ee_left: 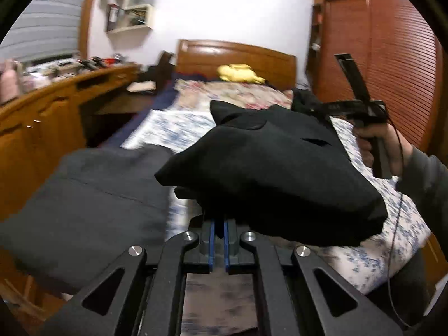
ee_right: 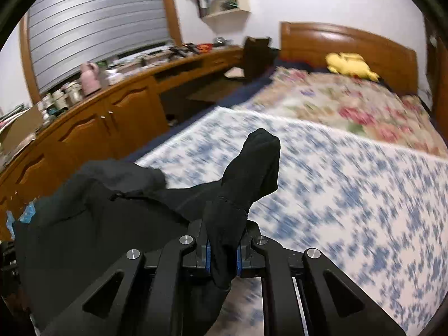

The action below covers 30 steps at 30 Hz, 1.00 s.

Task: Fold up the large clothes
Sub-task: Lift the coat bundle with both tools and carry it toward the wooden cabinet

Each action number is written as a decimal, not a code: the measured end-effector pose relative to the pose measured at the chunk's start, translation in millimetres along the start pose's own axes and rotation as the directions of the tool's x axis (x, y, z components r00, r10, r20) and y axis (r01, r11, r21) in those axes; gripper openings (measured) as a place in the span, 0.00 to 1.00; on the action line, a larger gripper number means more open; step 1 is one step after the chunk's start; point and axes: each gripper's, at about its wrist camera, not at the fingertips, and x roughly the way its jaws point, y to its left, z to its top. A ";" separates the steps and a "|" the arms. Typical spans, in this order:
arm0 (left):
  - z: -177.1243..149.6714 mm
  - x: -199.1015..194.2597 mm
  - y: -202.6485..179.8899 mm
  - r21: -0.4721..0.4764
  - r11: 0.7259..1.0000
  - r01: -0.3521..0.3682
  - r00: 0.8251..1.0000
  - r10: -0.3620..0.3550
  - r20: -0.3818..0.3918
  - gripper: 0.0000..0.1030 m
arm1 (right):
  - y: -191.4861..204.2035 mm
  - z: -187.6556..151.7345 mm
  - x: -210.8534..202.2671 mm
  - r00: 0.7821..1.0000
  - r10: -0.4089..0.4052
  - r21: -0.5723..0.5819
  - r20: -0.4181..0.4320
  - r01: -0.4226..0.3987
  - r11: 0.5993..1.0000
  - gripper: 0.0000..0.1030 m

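Above bed, both grippers clamping garment

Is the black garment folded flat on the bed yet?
No. The black garment hangs bunched between the left gripper and right gripper.

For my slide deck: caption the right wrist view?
Right gripper pinching a black garment above a blue floral bedsheet.
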 end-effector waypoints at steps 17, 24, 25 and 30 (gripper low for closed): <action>-30.2 -26.2 207.0 -0.162 0.894 -0.418 0.904 0.392 -0.169 0.05 | 200.1 18.6 123.5 0.982 0.032 -0.147 -0.184 -0.059 0.987 0.38; -61.6 -39.1 218.1 -0.195 0.892 -0.407 0.911 0.382 -0.157 0.16 | 205.5 -20.3 129.8 0.988 -0.044 -0.227 -0.147 0.009 0.974 0.54; -61.0 -44.3 215.8 -0.196 0.892 -0.408 0.911 0.384 -0.150 0.18 | 206.3 -18.3 131.1 0.989 -0.053 -0.230 -0.136 0.020 0.973 0.54; -62.0 -68.8 201.9 -0.198 0.896 -0.398 0.917 0.385 -0.101 0.24 | 206.7 -17.0 127.0 0.992 -0.010 -0.199 -0.130 -0.016 0.980 0.56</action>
